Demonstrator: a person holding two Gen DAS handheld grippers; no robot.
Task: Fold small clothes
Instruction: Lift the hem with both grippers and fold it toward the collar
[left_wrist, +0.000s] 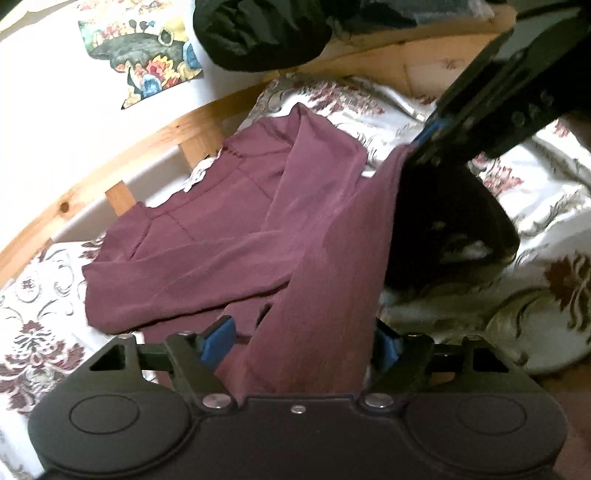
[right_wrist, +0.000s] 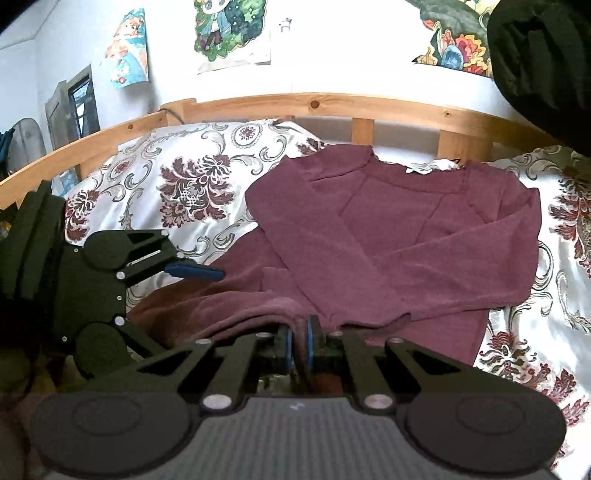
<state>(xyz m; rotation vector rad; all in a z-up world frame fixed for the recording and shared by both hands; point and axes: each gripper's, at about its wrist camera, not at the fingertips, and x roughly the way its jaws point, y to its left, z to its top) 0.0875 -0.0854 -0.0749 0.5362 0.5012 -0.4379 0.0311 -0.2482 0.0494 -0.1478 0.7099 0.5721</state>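
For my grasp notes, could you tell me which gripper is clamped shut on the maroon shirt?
The right gripper: its blue fingers pinch the maroon shirt, whereas the left gripper has its fingers apart with fabric loose between them.

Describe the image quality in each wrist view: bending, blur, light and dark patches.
Left wrist view: the wooden bed rail bows from fisheye bending; the right gripper is smeared and dark, its underside lost in shadow. Right wrist view: the rail arches too; the maroon top is evenly lit, the white wall washed out.

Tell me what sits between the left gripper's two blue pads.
Maroon shirt fabric runs between the left gripper's pads, which stand apart; the left wrist view shows it.
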